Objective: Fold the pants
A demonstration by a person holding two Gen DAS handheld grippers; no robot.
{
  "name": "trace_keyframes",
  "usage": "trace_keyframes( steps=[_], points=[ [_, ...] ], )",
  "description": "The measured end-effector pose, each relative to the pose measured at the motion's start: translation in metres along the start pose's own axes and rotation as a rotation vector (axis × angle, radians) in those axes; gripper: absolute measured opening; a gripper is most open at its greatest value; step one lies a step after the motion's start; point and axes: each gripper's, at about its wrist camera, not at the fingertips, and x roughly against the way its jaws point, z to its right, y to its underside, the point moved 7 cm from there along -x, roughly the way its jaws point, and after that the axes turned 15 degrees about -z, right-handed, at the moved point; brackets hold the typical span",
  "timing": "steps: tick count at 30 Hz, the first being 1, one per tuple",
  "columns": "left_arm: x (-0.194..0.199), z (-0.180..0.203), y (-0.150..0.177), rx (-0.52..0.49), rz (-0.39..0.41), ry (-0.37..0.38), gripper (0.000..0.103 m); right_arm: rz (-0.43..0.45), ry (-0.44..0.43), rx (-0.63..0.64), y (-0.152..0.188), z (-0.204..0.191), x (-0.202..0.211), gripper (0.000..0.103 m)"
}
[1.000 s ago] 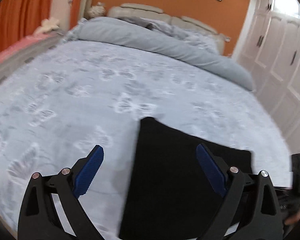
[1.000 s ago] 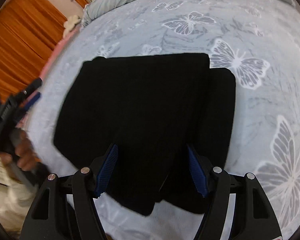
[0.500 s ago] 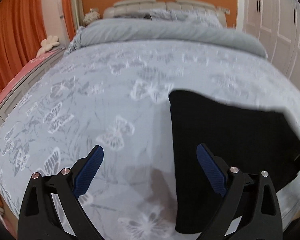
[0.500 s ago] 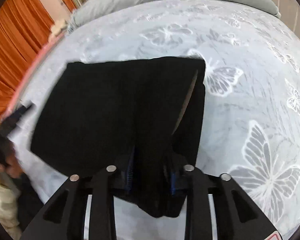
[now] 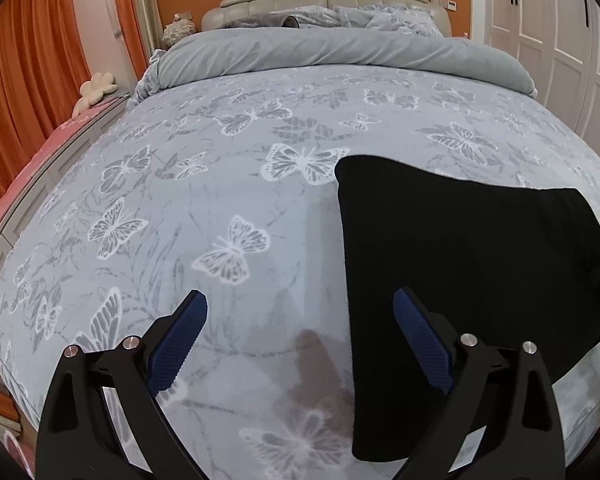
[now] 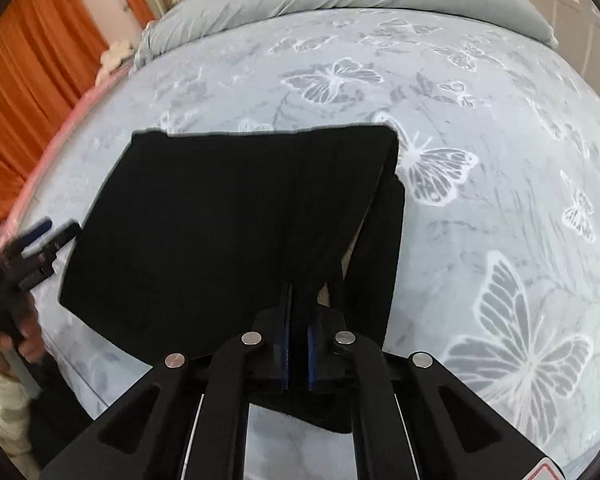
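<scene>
Black folded pants lie on the butterfly-print bedspread near the bed's front edge. My right gripper is shut on the near edge of the pants and lifts the top layer, so a gap shows on its right side. In the left wrist view the pants lie to the right. My left gripper is open and empty, over bare bedspread just left of the pants. It also shows at the left edge of the right wrist view, held in a hand.
A rolled grey duvet and pillows lie at the head of the bed. Orange curtains hang on the left, white wardrobe doors stand on the right. A pink bench runs along the left side.
My right gripper went from open around the pants' near edge to shut on it, and raised the top layer. My left gripper swung left off the pants and stayed open.
</scene>
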Motion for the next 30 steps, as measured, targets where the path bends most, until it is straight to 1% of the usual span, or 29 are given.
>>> trace_keyframes(
  steps=[1, 2, 4, 5, 6, 8, 9, 10, 11, 12, 13, 14, 15, 16, 19, 20, 21, 23, 24, 25, 26, 27, 28, 29, 30],
  points=[
    [0.0, 0.0, 0.0, -0.001, -0.001, -0.002, 0.092, 0.013, -0.019, -0.004, 0.0, -0.001, 0.008, 0.01],
    [0.001, 0.0, 0.0, -0.001, -0.003, 0.001, 0.092, 0.044, -0.021, 0.001, 0.002, -0.002, 0.02, 0.013],
    [0.0, 0.0, 0.002, 0.0, -0.011, 0.01, 0.092, 0.064, 0.002, 0.008, 0.008, -0.001, 0.032, 0.023],
    [0.0, 0.0, 0.003, -0.001, -0.012, 0.014, 0.092, 0.057, -0.011, 0.009, 0.012, -0.001, 0.034, 0.026],
    [0.0, 0.0, 0.003, -0.003, -0.014, 0.013, 0.092, 0.036, -0.047, 0.003, 0.017, -0.002, 0.033, 0.028],
    [-0.001, 0.0, 0.004, -0.005, -0.016, 0.01, 0.092, -0.011, -0.096, -0.001, 0.018, -0.01, 0.02, 0.031],
    [-0.002, 0.0, 0.004, -0.004, -0.018, 0.009, 0.092, -0.032, -0.104, 0.004, 0.02, -0.013, 0.017, 0.039],
    [-0.002, 0.0, 0.004, -0.001, -0.021, 0.012, 0.092, -0.045, -0.104, 0.019, 0.022, -0.016, 0.013, 0.044],
    [-0.003, 0.0, 0.004, 0.001, -0.023, 0.014, 0.092, -0.042, -0.1, 0.028, 0.023, -0.017, 0.013, 0.044],
    [-0.003, 0.0, 0.004, 0.003, -0.024, 0.015, 0.092, -0.04, -0.088, 0.035, 0.024, -0.019, 0.012, 0.044],
    [-0.003, 0.0, 0.004, 0.005, -0.025, 0.015, 0.092, -0.04, -0.081, 0.035, 0.025, -0.02, 0.011, 0.04],
    [-0.003, 0.0, 0.004, 0.004, -0.024, 0.015, 0.092, -0.042, -0.07, 0.028, 0.025, -0.018, 0.009, 0.033],
    [-0.003, 0.0, 0.003, 0.004, -0.025, 0.01, 0.092, -0.034, -0.052, 0.024, 0.024, -0.017, 0.009, 0.007],
    [-0.003, 0.0, 0.003, 0.004, -0.026, 0.007, 0.092, -0.023, -0.023, 0.022, 0.022, -0.015, 0.012, 0.005],
    [-0.003, -0.001, 0.003, 0.007, -0.028, 0.011, 0.092, 0.08, -0.024, 0.061, 0.019, -0.023, 0.047, 0.005],
    [-0.004, -0.001, 0.003, 0.006, -0.029, 0.011, 0.092, 0.094, -0.024, 0.074, 0.021, -0.023, 0.054, 0.005],
    [-0.004, -0.001, 0.003, 0.006, -0.03, 0.012, 0.092, 0.072, -0.002, 0.075, 0.022, -0.018, 0.049, 0.006],
    [-0.003, -0.001, 0.003, 0.009, -0.036, 0.043, 0.092, 0.009, 0.075, 0.022, 0.024, 0.004, 0.03, 0.023],
    [-0.003, -0.001, 0.004, 0.015, -0.045, 0.068, 0.092, -0.029, 0.092, -0.045, 0.026, 0.02, 0.019, 0.038],
    [-0.004, -0.002, 0.005, 0.027, -0.06, 0.11, 0.093, -0.027, 0.049, -0.071, 0.026, 0.025, 0.02, 0.038],
    [-0.006, -0.002, 0.007, 0.047, -0.095, 0.186, 0.097, -0.014, -0.004, -0.083, 0.026, 0.025, 0.024, 0.041],
    [-0.009, -0.003, 0.009, 0.063, -0.124, 0.242, 0.098, 0.007, -0.044, -0.092, 0.026, 0.025, 0.03, 0.052],
    [-0.014, -0.002, 0.012, 0.08, -0.167, 0.31, 0.098, 0.026, -0.065, -0.101, 0.026, 0.025, 0.034, 0.068],
    [-0.019, 0.0, 0.015, 0.09, -0.2, 0.351, 0.098, 0.038, -0.08, -0.114, 0.026, 0.026, 0.035, 0.075],
    [-0.024, 0.003, 0.017, 0.099, -0.234, 0.393, 0.098, 0.031, -0.083, -0.121, 0.026, 0.026, 0.032, 0.08]
  ],
)
